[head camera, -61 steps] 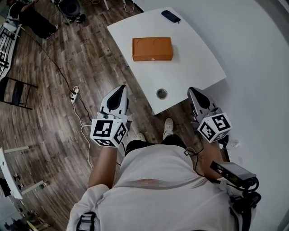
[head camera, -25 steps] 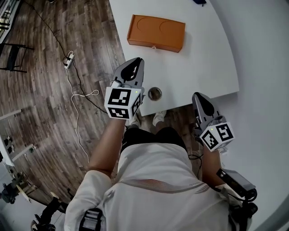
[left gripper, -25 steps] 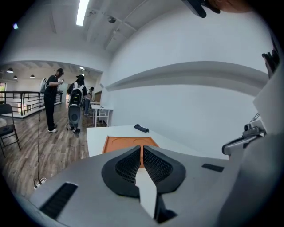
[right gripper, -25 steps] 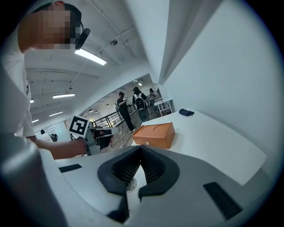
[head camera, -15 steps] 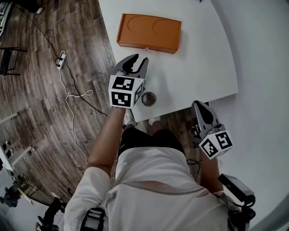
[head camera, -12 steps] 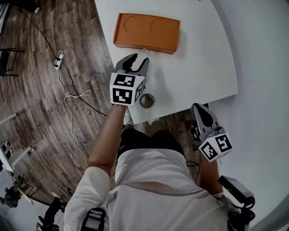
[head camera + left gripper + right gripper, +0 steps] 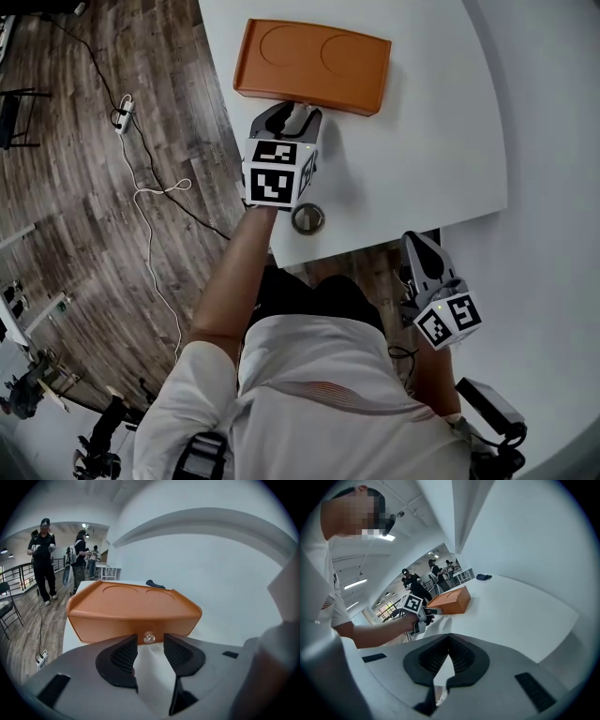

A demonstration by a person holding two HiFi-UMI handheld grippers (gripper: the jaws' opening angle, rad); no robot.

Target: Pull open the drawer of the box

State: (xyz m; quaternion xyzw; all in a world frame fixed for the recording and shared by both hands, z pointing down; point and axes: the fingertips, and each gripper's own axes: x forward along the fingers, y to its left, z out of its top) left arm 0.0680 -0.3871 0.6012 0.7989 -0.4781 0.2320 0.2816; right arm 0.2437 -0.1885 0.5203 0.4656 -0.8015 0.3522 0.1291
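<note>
Orange rectangular box [image 7: 133, 603], drawer [image 7: 108, 627] closed: your left gripper's [image 7: 150, 644] jaws just opened wide, small clear knob [image 7: 149, 637] between them, ungripped; right gripper's [image 7: 448, 641] shut.

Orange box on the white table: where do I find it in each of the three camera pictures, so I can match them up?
Head view: the orange box lies at the top centre.
Left gripper view: the orange box fills the middle, seen close up from the front.
Right gripper view: the orange box is small, just left of centre.
Shared landmark: the white table it sits on, seen in all three views.
</note>
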